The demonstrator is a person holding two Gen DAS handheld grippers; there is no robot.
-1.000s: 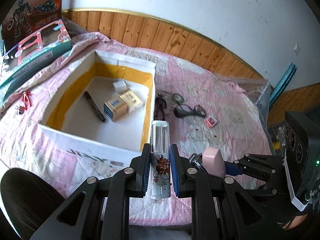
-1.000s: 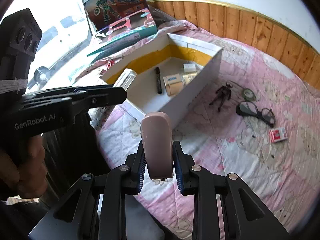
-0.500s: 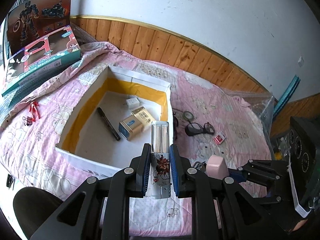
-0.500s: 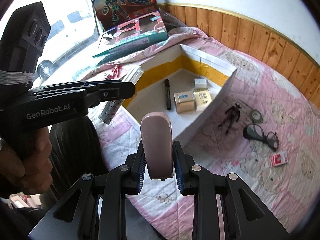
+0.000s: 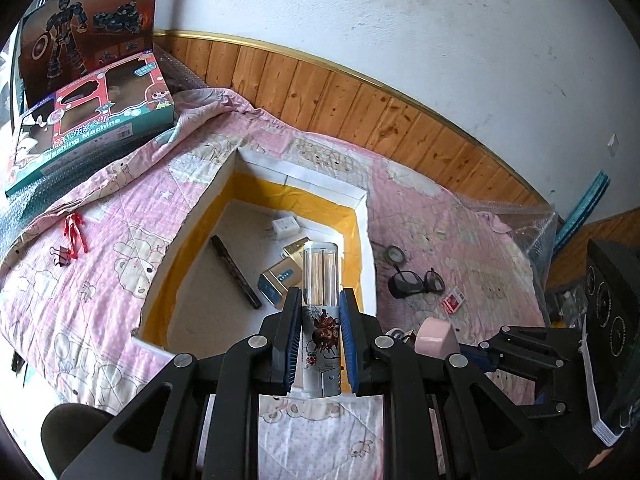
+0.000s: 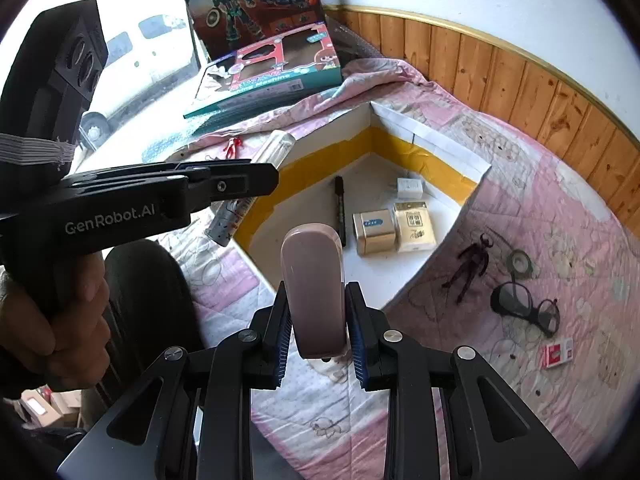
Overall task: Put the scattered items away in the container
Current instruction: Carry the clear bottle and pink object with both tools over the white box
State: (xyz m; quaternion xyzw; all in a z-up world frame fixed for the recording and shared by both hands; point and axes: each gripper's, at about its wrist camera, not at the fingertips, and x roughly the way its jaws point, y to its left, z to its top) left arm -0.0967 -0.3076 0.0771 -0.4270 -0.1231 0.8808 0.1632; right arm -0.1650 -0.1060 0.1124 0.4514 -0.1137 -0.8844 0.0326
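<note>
My left gripper (image 5: 321, 296) is shut on a clear bottle (image 5: 320, 264) with a spider print, held upright over the near right part of the white box (image 5: 362, 200) lined with yellow tape. In the box lie a black marker (image 5: 236, 272), a gold box (image 5: 280, 284) and a white charger (image 5: 285, 227). My right gripper (image 6: 316, 292) is shut on a pink case (image 6: 312, 256), just short of the box's near wall (image 6: 424, 276). On the pink quilt to the right lie a black figure (image 6: 470, 264), a tape roll (image 6: 520, 262), glasses (image 6: 524, 308) and a red card pack (image 6: 556, 354).
Two toy boxes (image 5: 92, 112) stand at the far left corner. A red figure (image 5: 74, 232) and a binder clip (image 5: 60, 254) lie left of the white box. Wooden panelling (image 5: 360, 112) and a white wall close the far side. A hand (image 6: 68, 320) grips the left tool.
Both grippers have risen and moved forward towards the white box, each keeping its item. The bottle now stands over the box's near right part; the pink case is nearer the box wall.
</note>
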